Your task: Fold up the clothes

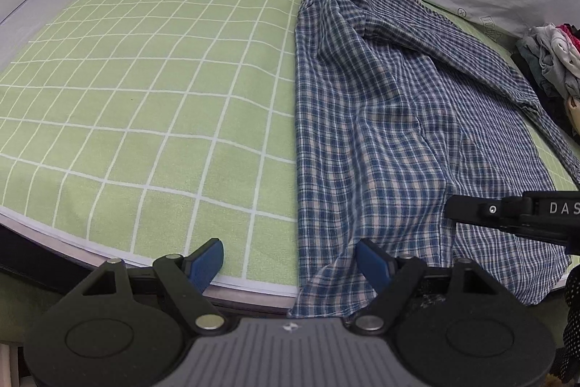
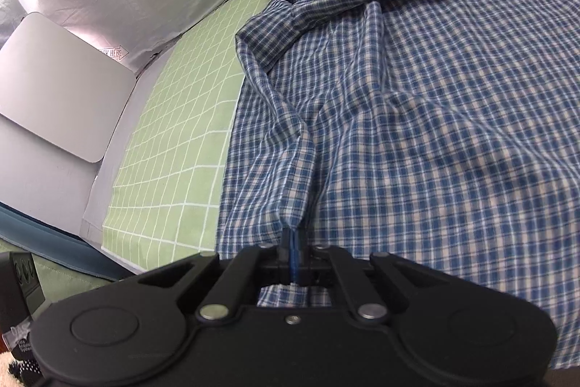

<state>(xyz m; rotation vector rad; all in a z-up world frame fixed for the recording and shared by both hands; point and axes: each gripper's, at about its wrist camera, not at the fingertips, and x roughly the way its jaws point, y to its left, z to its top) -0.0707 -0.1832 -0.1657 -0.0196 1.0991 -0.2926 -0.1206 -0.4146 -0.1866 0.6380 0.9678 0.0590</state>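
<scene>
Bare green mat (image 1: 145, 89) left of shirt (image 1: 380, 104)

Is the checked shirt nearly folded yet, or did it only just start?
Only just started. Done: the shirt lies spread out on the green cloth, still wrinkled, with no neat fold showing. In hand: the right gripper is pinching the shirt's near edge, while the left gripper waits open at the hem. Left: all the folding, and a pile of other clothes waits beside.
</scene>
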